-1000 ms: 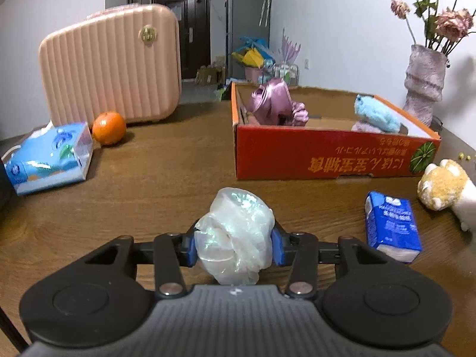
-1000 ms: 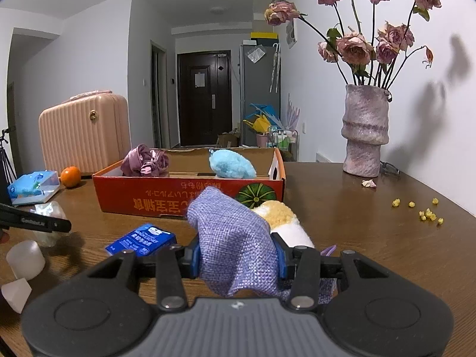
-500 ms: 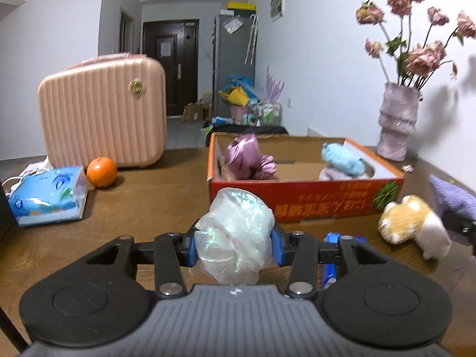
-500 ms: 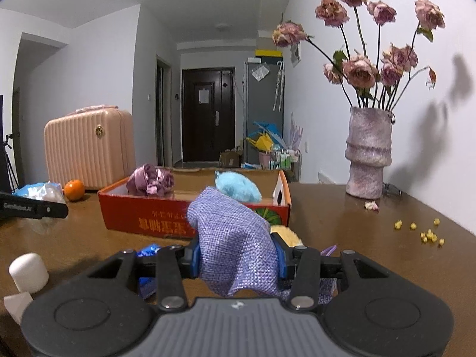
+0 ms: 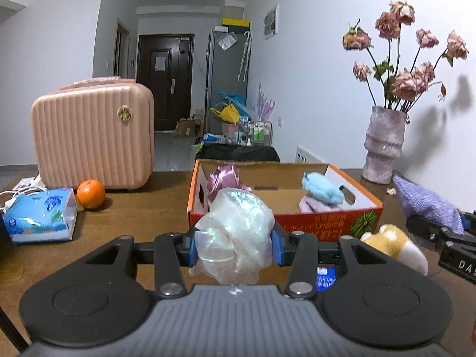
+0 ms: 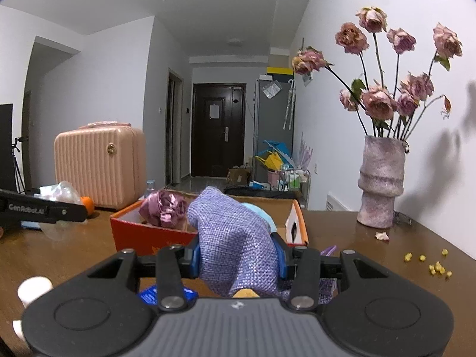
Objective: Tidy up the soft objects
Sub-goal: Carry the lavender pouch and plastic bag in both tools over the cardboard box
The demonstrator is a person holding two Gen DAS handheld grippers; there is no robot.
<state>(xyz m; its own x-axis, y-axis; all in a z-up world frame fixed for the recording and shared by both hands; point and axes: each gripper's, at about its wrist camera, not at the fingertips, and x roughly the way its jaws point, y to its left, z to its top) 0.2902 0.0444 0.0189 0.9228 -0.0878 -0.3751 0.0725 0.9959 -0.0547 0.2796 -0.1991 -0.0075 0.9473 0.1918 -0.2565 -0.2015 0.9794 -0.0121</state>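
Observation:
My left gripper [image 5: 233, 248] is shut on a pearly white mesh puff [image 5: 235, 232], held above the wooden table in front of the red cardboard box [image 5: 321, 223]. My right gripper [image 6: 238, 257] is shut on a purple woven cloth [image 6: 235, 238], also lifted, just before the box [image 6: 139, 235]. Inside the box lie a mauve satin scrunchie [image 5: 223, 178], a light blue plush [image 5: 321, 190] and a lilac soft item [image 5: 312, 206]. A yellow and white plush toy [image 5: 392, 245] lies on the table right of the left gripper.
A pink ribbed case [image 5: 92, 136], an orange [image 5: 90, 194] and a blue tissue pack [image 5: 40, 218] stand at the left. A blue packet [image 5: 325, 278] lies under the left gripper. A vase of dried roses [image 6: 380, 184] stands right; yellow crumbs [image 6: 431, 263] are scattered nearby. White cylinders [image 6: 32, 290] lie lower left.
Both grippers have risen with their loads and tilted up, so more of the room and the box's inside shows. The grips on the puff and the cloth are unchanged.

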